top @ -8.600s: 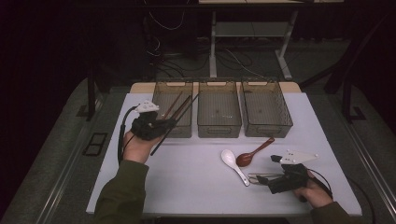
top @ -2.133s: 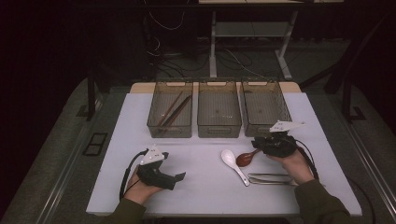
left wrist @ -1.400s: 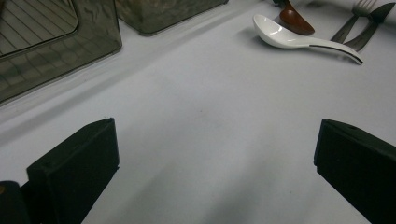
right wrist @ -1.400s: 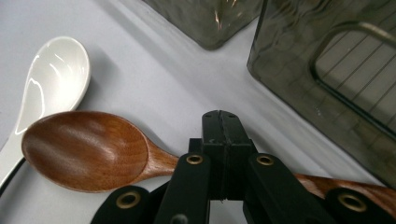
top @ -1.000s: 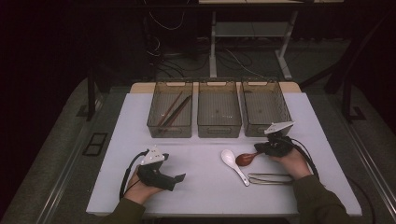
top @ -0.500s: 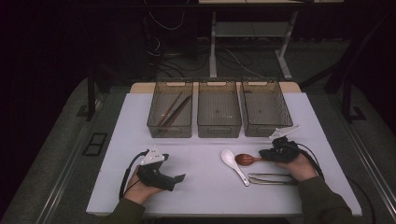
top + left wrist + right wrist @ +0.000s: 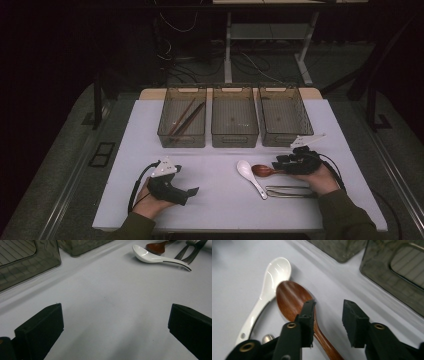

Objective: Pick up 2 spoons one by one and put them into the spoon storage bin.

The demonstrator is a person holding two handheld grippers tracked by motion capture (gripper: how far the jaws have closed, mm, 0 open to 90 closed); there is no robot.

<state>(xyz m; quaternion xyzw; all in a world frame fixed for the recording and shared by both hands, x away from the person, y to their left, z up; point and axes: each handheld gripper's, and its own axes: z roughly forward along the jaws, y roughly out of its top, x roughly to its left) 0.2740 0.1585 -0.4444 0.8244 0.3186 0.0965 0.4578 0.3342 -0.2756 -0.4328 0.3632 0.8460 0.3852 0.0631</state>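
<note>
A brown wooden spoon (image 7: 262,171) lies on the white table (image 7: 220,210) beside a white ceramic spoon (image 7: 250,175). My right gripper (image 7: 278,164) sits low at the brown spoon's handle end. In the right gripper view its jaws (image 7: 329,312) have just been opening. The brown spoon (image 7: 292,297) runs under one jaw and into the gap, and the pads are not pressing on it. The white spoon (image 7: 272,282) lies just past it. My left gripper (image 7: 192,191) rests on the table at the front left. It stands (image 7: 115,320) wide open over bare tabletop.
Three dark see-through bins stand in a row at the back: the left bin (image 7: 165,131) holds chopsticks, with the middle bin (image 7: 235,137) and the right bin (image 7: 287,139) beside it. Metal cutlery (image 7: 290,191) lies in front of the right hand.
The right hand has come down and nearer from beside the right bin to the brown spoon's handle. The left hand has not moved.
</note>
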